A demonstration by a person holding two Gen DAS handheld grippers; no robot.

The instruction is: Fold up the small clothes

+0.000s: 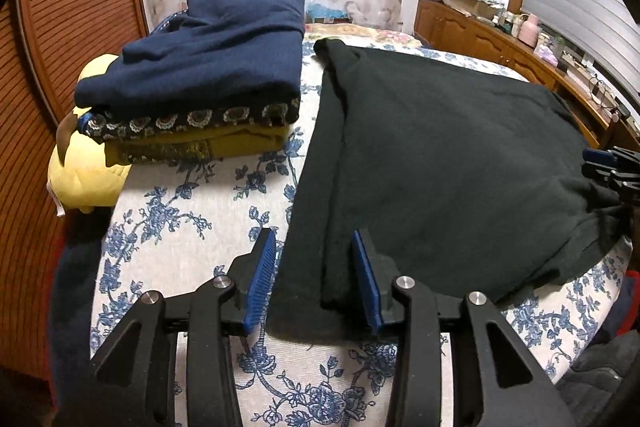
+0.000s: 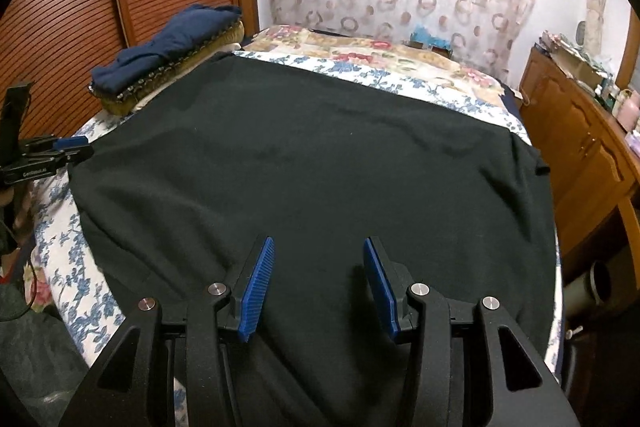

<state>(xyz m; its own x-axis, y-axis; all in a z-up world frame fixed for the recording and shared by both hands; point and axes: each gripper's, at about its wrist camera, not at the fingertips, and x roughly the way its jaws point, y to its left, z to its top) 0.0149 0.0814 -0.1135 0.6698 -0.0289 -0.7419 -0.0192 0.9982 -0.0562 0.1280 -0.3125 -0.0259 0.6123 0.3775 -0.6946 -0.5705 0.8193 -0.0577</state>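
A black garment (image 1: 440, 163) lies spread flat on the blue-flowered bedcover (image 1: 192, 211), with a narrow fold along its left side. My left gripper (image 1: 316, 283) is open over the garment's near left corner; cloth lies between the blue pads (image 1: 262, 283), which do not press on it. In the right wrist view the garment (image 2: 320, 163) fills the bed. My right gripper (image 2: 318, 287) hangs open above its near edge, nothing pinched. Each gripper shows at the edge of the other's view: the right gripper (image 1: 612, 167) and the left gripper (image 2: 60, 151).
A stack of folded clothes (image 1: 208, 67), navy on top of patterned and mustard pieces, sits at the bed's far left beside a yellow cushion (image 1: 88, 171). A slatted wooden wardrobe (image 2: 80, 7) stands on the left, a cluttered wooden dresser (image 2: 580, 131) on the right.
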